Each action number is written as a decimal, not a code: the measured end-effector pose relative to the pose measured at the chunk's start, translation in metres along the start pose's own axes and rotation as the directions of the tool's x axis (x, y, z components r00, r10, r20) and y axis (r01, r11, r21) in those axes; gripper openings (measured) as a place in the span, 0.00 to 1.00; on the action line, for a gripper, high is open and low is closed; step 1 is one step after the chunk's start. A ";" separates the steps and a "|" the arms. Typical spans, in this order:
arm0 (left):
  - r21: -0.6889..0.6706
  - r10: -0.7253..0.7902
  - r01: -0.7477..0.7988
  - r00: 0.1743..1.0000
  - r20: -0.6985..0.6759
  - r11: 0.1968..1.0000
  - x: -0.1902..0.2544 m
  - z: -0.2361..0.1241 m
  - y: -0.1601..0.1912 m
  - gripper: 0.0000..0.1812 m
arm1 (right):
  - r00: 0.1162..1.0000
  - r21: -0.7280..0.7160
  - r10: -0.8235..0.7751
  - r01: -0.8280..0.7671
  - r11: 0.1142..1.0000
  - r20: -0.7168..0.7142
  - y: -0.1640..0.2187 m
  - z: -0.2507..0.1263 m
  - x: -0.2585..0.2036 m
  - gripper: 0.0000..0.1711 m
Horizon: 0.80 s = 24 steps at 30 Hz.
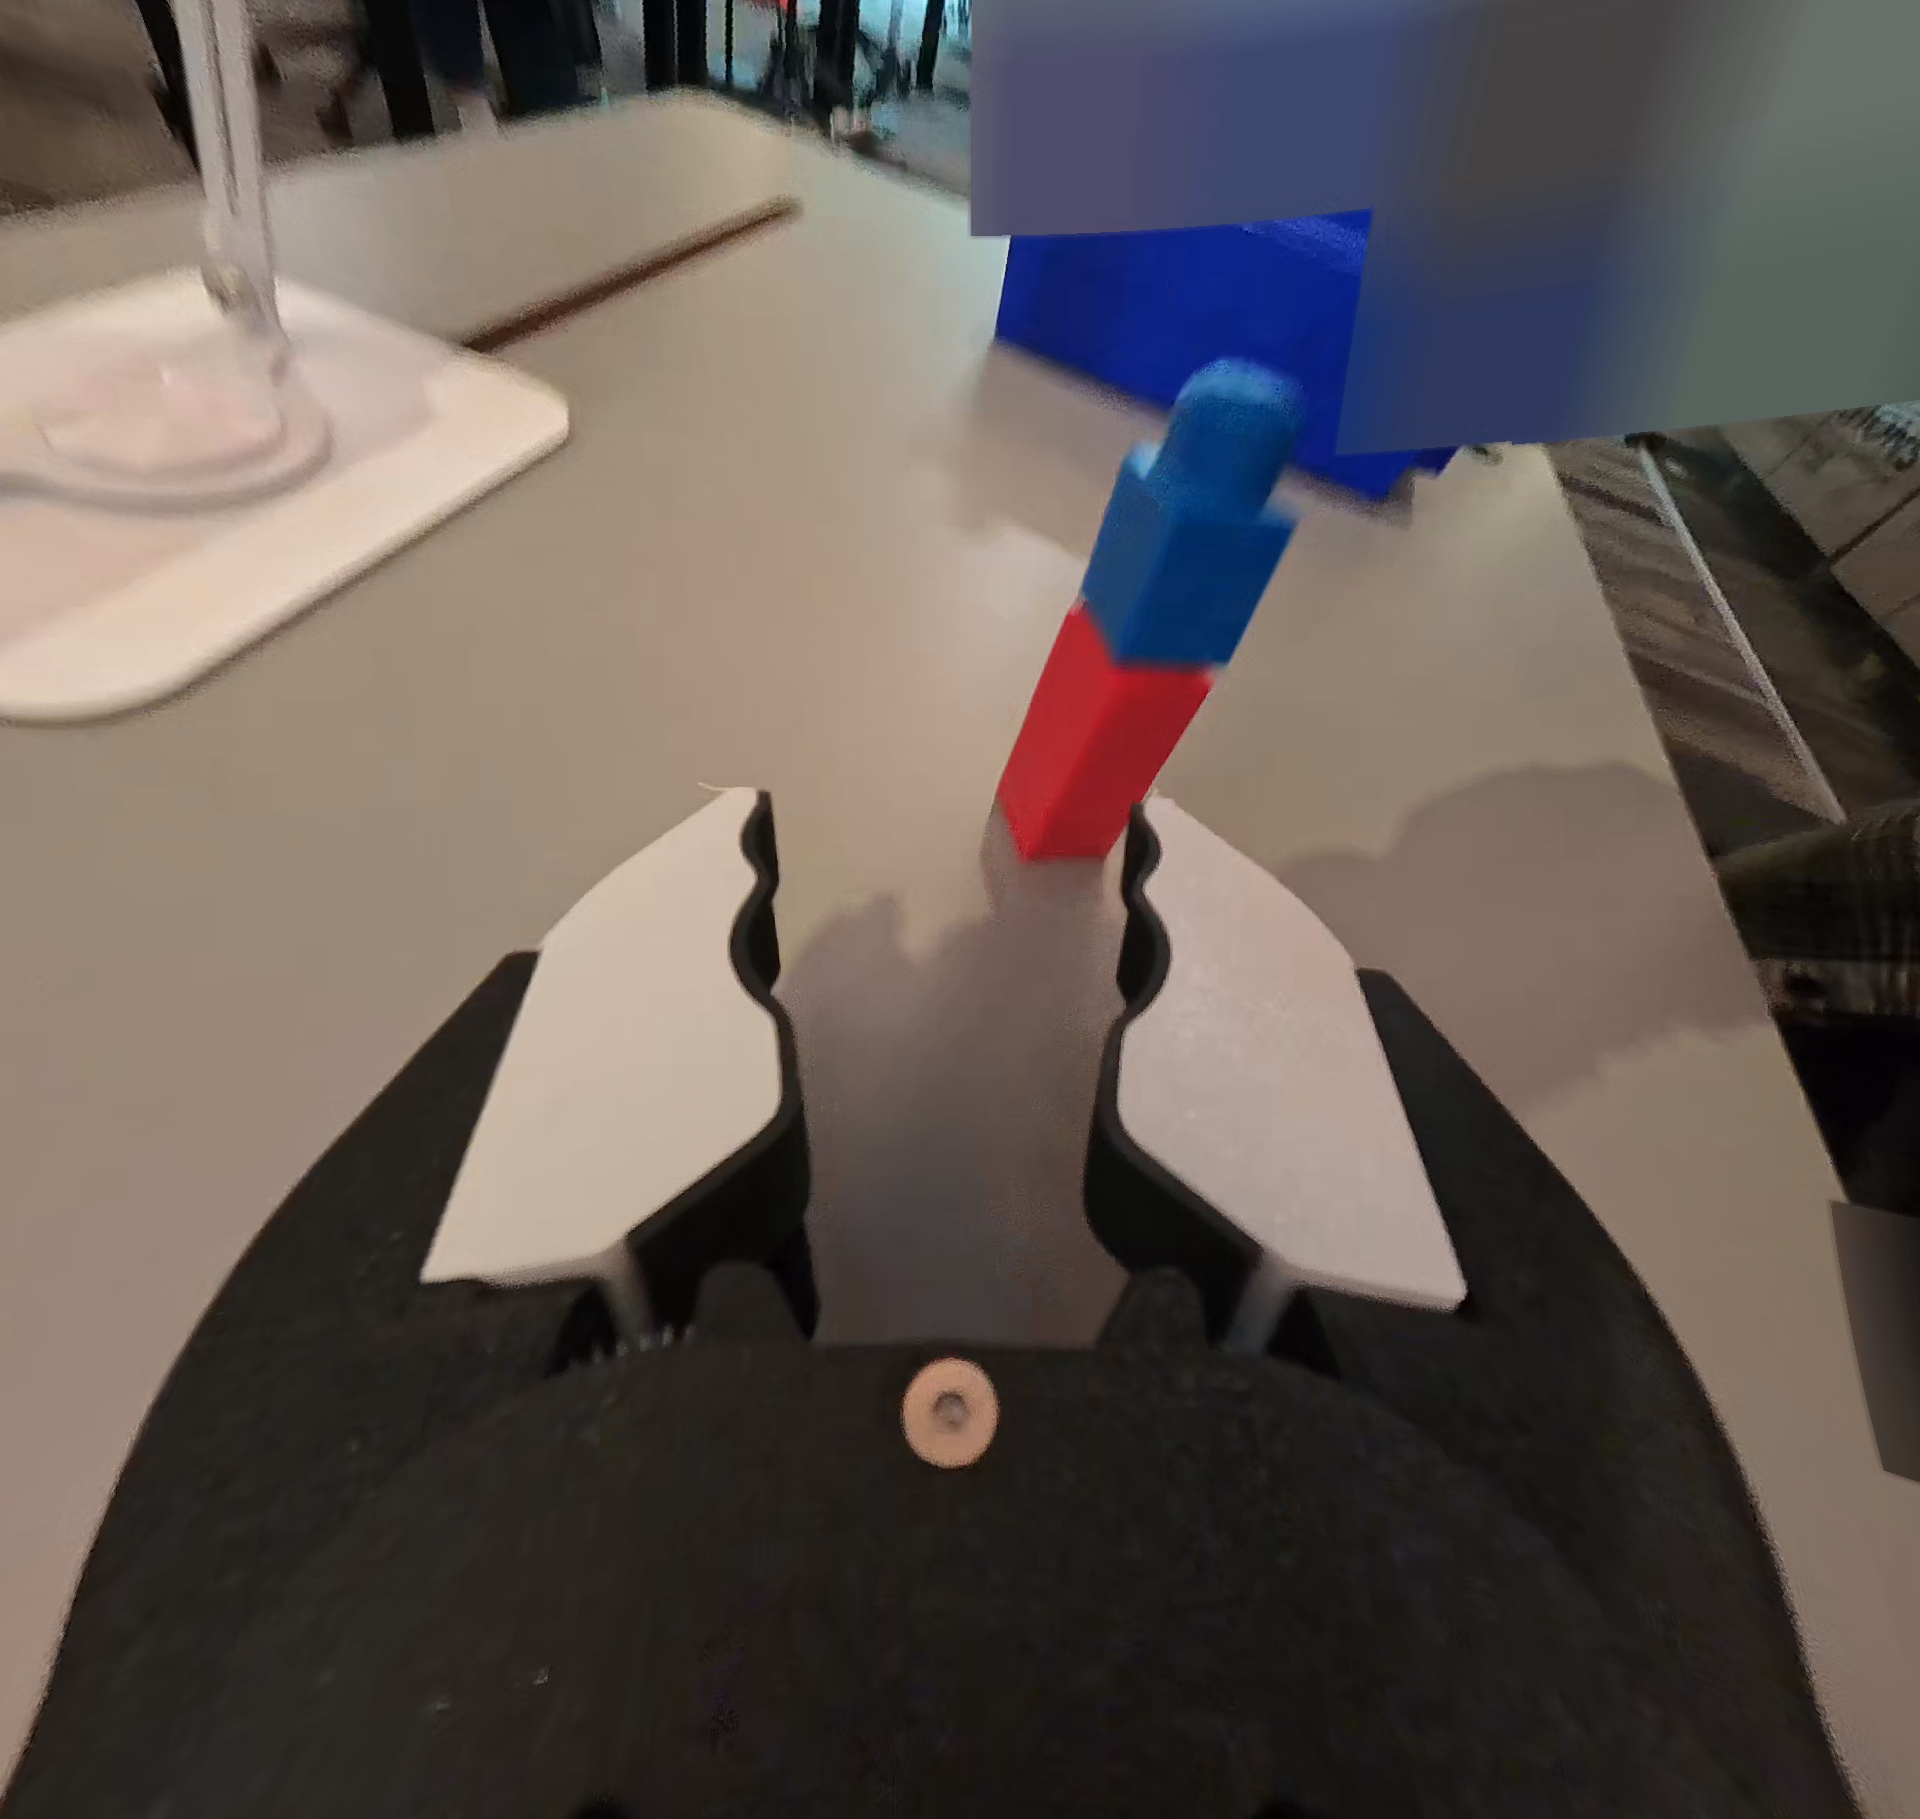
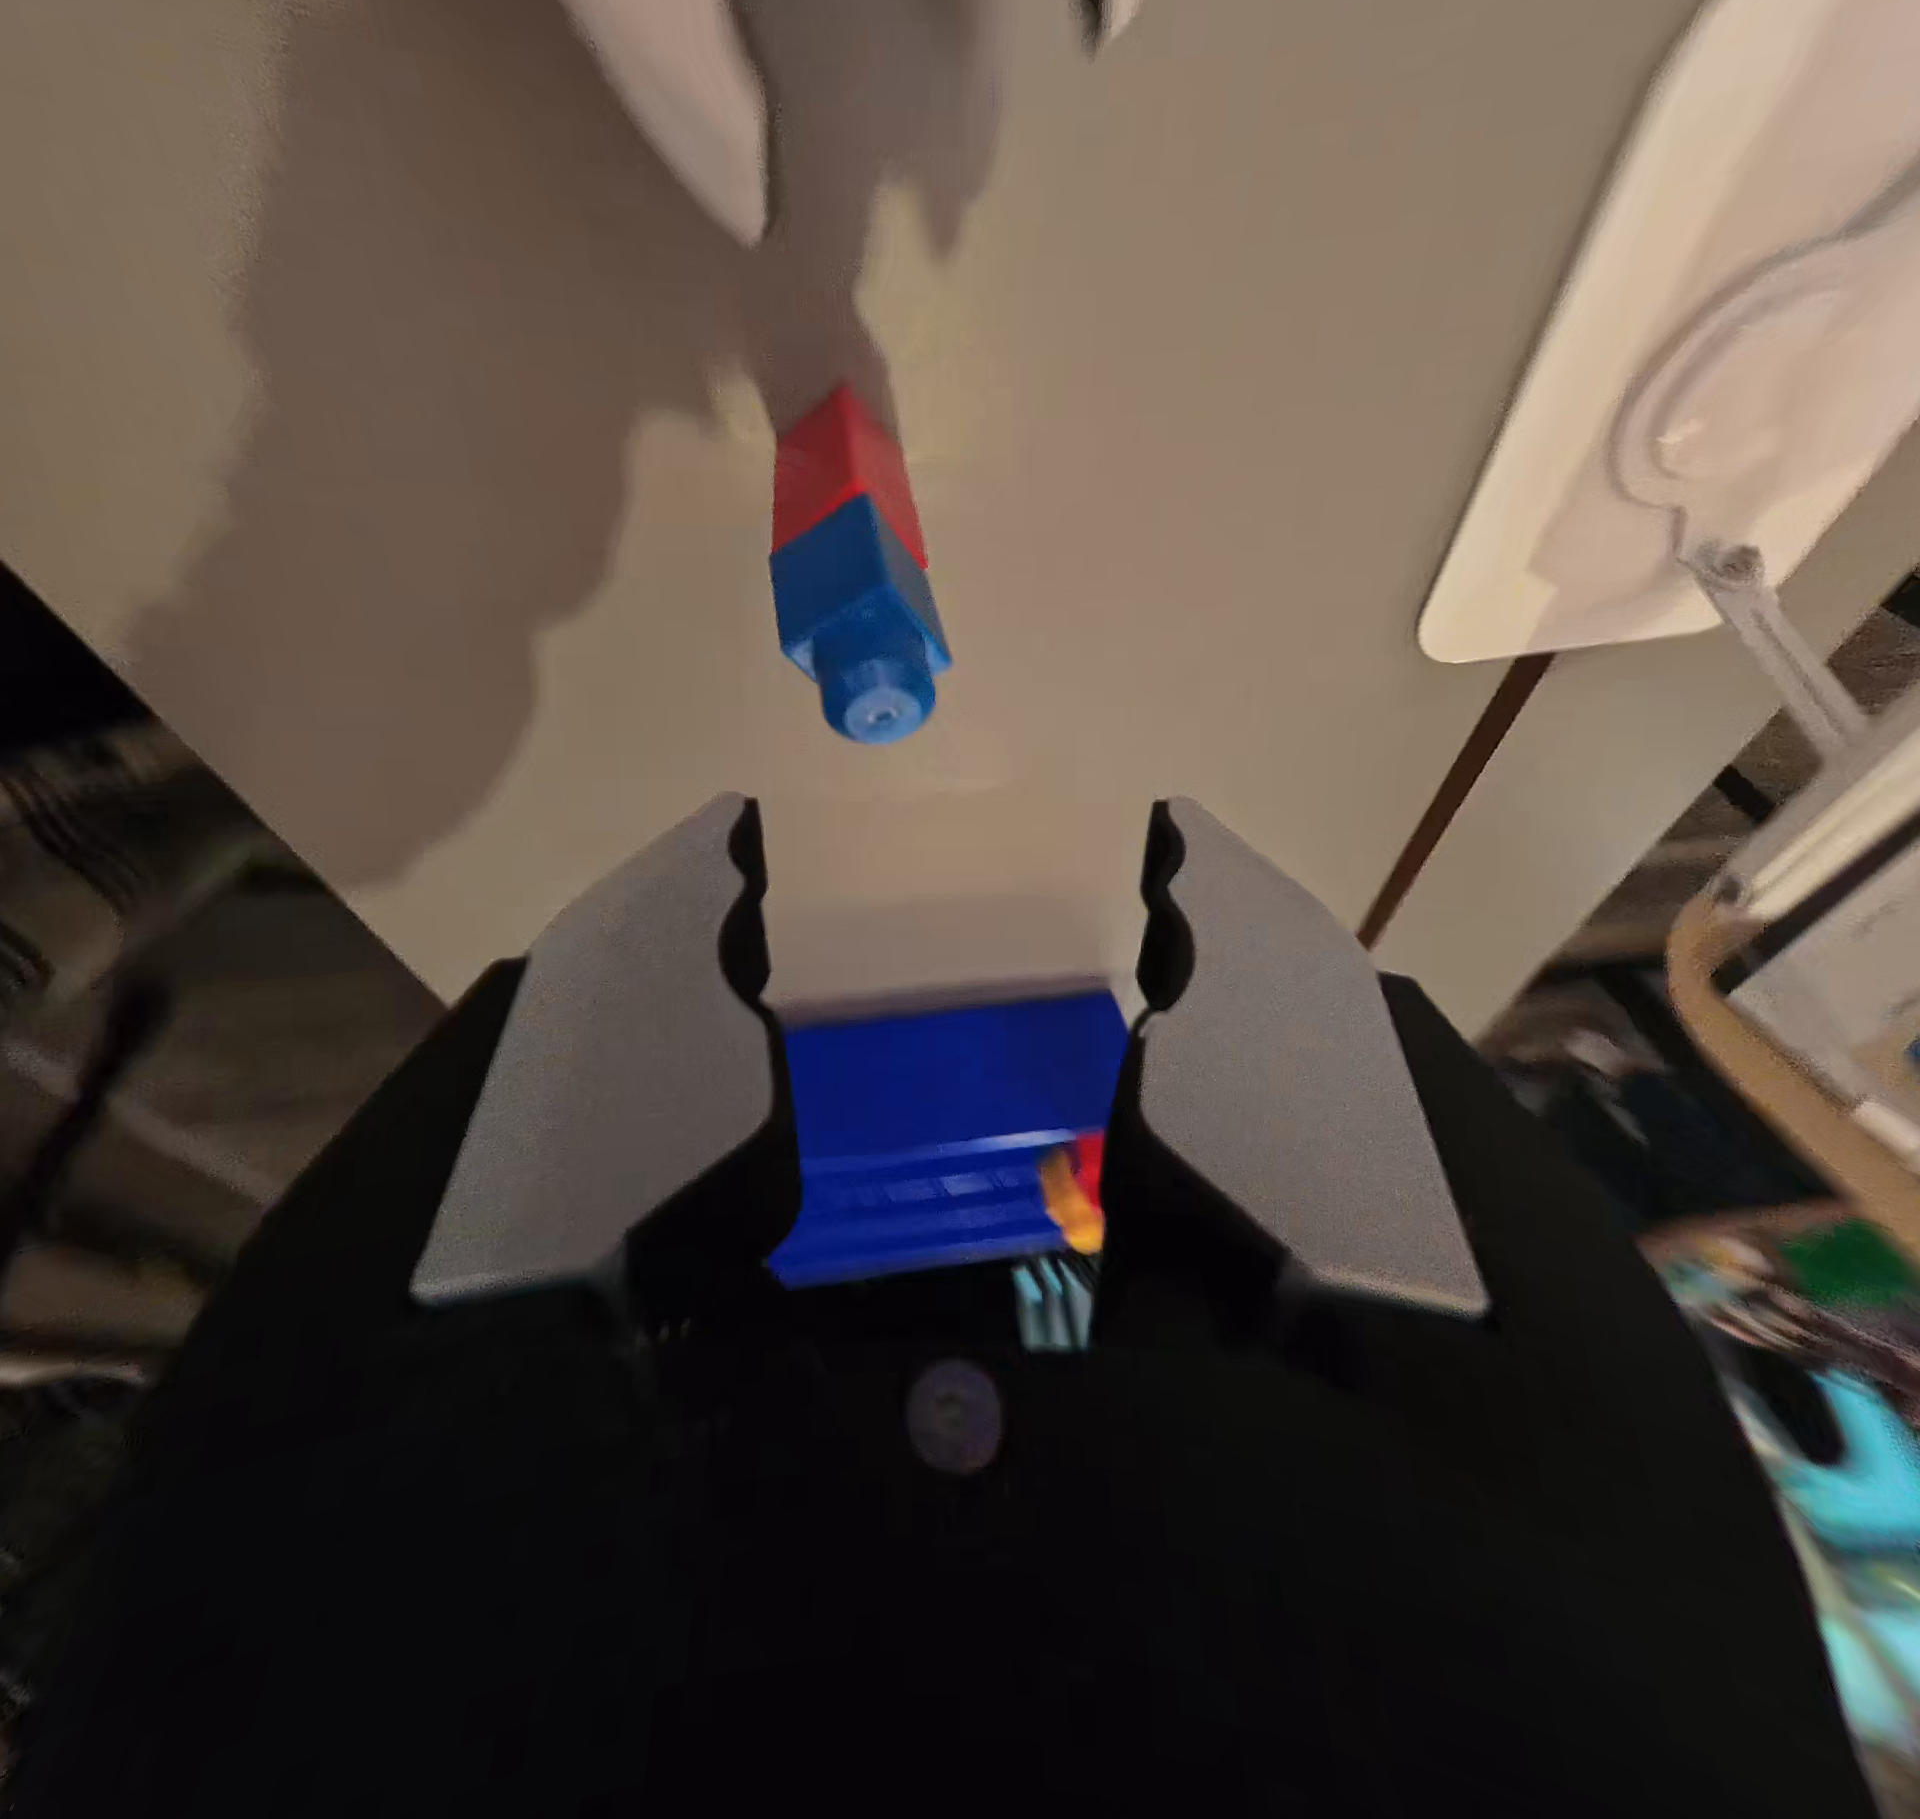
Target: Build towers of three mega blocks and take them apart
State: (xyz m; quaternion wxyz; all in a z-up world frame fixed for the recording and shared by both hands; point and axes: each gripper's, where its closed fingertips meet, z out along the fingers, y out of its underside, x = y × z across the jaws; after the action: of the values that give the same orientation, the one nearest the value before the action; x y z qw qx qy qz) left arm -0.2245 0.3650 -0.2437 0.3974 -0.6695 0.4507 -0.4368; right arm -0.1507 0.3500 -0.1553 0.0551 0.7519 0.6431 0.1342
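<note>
A two-block tower stands on the beige table: a blue block [image 1: 1184, 564] with a round stud sits on a red block [image 1: 1101, 741]. My left gripper [image 1: 951, 813] is open and empty, and the tower's base stands just past its right fingertip. In the right wrist view the same blue block [image 2: 857, 606] and red block [image 2: 847, 465] show from above. My right gripper [image 2: 951, 824] is open and empty, held above the table and short of the tower. The left gripper's fingers [image 2: 707, 86] show blurred on the far side of the tower.
A blue bin [image 1: 1174, 315] stands behind the tower; in the right wrist view the bin [image 2: 935, 1104] lies under my right gripper with small coloured pieces inside. A white stand base [image 1: 239, 512] with a clear post sits at the left. A thin brown stick [image 1: 634, 273] lies beyond it. The table edge runs at the right. The left gripper's tips are roughly 12 centimetres from the right gripper's. The left tips stand about 7 centimetres off the blue block [image 1: 1184, 564]. Look for it in the right wrist view [image 2: 851, 565] too.
</note>
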 end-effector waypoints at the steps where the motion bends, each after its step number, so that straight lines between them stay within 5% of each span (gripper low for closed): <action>1: 0.041 0.028 -0.028 1.000 0.006 0.999 0.009 0.002 -0.013 0.35 | 0.997 0.104 0.075 -0.075 0.992 0.002 0.007 -0.013 0.003 0.41; 7: 0.055 0.161 -0.175 0.966 0.200 0.983 0.042 0.030 -0.046 0.42 | 0.862 0.575 0.471 -0.486 0.659 0.189 0.086 -0.044 0.011 0.45; 13: -0.014 0.132 -0.134 0.949 0.287 0.991 0.039 0.061 -0.032 0.41 | 0.771 0.665 0.515 -0.611 0.429 0.376 0.136 -0.003 -0.012 0.44; 17: -0.013 0.098 -0.098 0.966 0.237 0.995 0.045 0.077 -0.028 0.38 | 0.766 0.673 0.477 -0.625 0.394 0.432 0.138 0.018 -0.023 0.43; 20: -0.011 0.098 -0.098 0.979 0.177 0.995 0.052 0.082 -0.027 0.20 | 0.783 0.680 0.448 -0.609 0.408 0.432 0.130 0.025 -0.028 0.43; 24: 0.005 0.106 -0.109 0.977 0.187 0.994 0.051 0.081 -0.025 0.19 | 0.829 0.721 0.404 -0.545 0.427 0.387 0.113 0.023 -0.026 0.38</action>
State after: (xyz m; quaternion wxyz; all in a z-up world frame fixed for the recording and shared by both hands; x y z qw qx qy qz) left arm -0.1309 0.3351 -0.2331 0.4660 -0.6789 0.4437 -0.3536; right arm -0.0399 0.3078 -0.1522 -0.2838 0.8494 0.3854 -0.2225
